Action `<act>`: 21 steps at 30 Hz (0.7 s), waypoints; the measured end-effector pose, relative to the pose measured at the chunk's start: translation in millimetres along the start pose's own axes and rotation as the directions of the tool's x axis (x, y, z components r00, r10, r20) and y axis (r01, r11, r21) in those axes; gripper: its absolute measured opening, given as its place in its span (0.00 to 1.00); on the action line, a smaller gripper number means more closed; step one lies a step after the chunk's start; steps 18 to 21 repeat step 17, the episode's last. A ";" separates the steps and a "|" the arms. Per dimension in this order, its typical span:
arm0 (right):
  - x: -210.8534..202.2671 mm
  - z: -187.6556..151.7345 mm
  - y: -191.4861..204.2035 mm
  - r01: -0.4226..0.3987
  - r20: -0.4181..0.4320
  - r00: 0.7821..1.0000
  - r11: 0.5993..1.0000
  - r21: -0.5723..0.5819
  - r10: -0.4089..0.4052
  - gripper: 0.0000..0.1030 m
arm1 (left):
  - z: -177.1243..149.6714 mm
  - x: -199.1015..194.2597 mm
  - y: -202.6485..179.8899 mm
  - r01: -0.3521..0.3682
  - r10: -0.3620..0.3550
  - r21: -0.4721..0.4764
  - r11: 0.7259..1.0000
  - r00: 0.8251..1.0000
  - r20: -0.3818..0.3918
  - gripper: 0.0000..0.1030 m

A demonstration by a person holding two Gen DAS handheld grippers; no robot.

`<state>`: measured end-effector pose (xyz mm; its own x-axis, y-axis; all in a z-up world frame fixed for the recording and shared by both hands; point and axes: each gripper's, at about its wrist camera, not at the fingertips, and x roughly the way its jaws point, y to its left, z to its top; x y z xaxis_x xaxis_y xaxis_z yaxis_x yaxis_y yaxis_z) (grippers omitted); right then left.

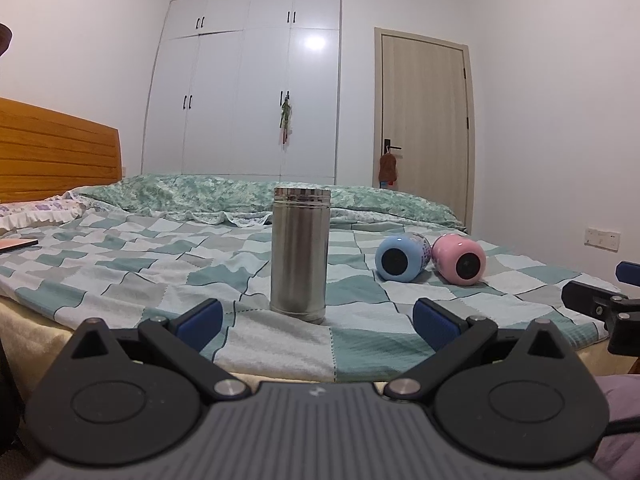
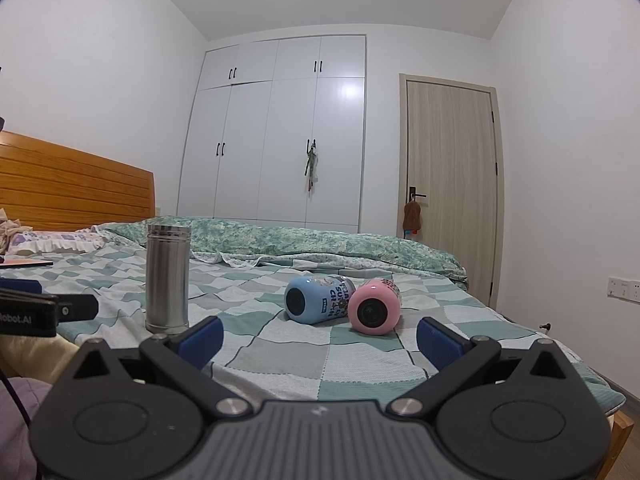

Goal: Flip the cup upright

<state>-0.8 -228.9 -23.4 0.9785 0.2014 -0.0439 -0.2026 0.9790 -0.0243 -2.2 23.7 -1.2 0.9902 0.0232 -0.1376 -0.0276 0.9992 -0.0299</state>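
A steel cup [image 1: 300,254] stands on end on the checkered bedspread, straight ahead of my left gripper [image 1: 318,320], which is open and empty just short of it. The steel cup shows at the left in the right wrist view [image 2: 167,278]. A blue cup [image 1: 402,258] and a pink cup [image 1: 460,260] lie on their sides to its right, touching. In the right wrist view the blue cup [image 2: 318,300] and pink cup [image 2: 374,306] lie ahead of my right gripper [image 2: 320,338], which is open and empty.
The bed [image 1: 120,264] has a wooden headboard [image 1: 56,152] at left and a bunched green quilt [image 1: 240,192] at the back. A flat book or tablet [image 1: 18,245] lies far left. White wardrobe [image 1: 244,92] and door [image 1: 426,120] stand behind.
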 end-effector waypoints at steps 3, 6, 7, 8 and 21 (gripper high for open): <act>-0.2 0.1 -0.2 0.000 0.001 1.000 1.000 0.000 0.000 1.00 | 0.0 0.2 -0.2 0.000 0.000 0.004 1.000 1.000 0.001 1.00; -0.1 0.0 0.1 0.000 0.000 1.000 1.000 0.000 0.000 1.00 | -0.1 0.2 -0.4 -0.002 0.002 0.003 1.000 1.000 0.000 1.00; -0.3 0.1 -0.1 0.000 0.000 1.000 1.000 0.000 0.000 1.00 | 0.0 0.1 -0.3 -0.003 0.003 0.003 1.000 1.000 -0.001 1.00; -0.3 0.0 0.0 0.000 0.000 1.000 1.000 0.000 0.000 1.00 | 0.2 0.3 -0.4 -0.005 0.005 0.002 1.000 1.000 -0.002 1.00; -0.3 0.0 0.0 0.000 0.001 1.000 1.000 0.000 0.000 1.00 | 0.3 -0.6 -0.5 0.004 -0.004 0.003 1.000 1.000 0.005 1.00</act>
